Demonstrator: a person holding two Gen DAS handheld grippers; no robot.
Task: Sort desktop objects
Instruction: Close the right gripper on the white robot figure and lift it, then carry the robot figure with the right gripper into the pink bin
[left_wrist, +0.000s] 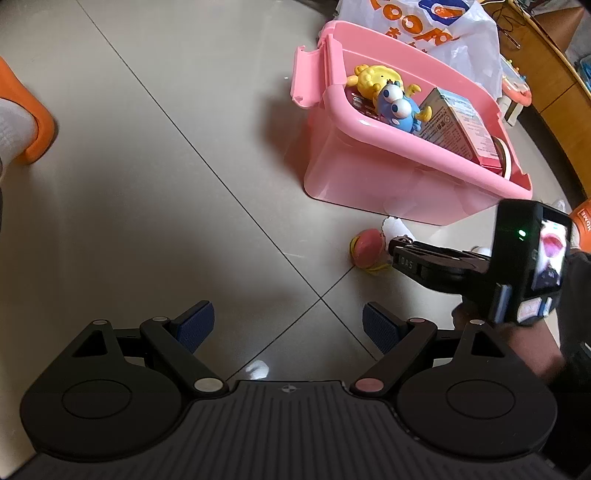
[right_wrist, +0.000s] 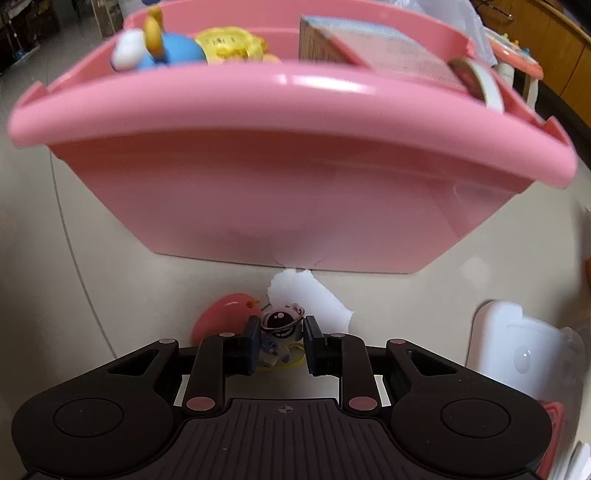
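The floor (left_wrist: 147, 184) is pale glossy tile. On it stands a pink plastic bin (right_wrist: 288, 192) holding a yellow toy (left_wrist: 373, 79), a blue bug-eyed toy (left_wrist: 397, 107) and a carton (left_wrist: 458, 123). Just in front of the bin lies a small astronaut figure (right_wrist: 282, 319), white with a dark visor, beside a pink toy (right_wrist: 221, 314). The right gripper (right_wrist: 280, 347) is clenched around the astronaut figure. The left gripper (left_wrist: 288, 326) stands released above bare tile.
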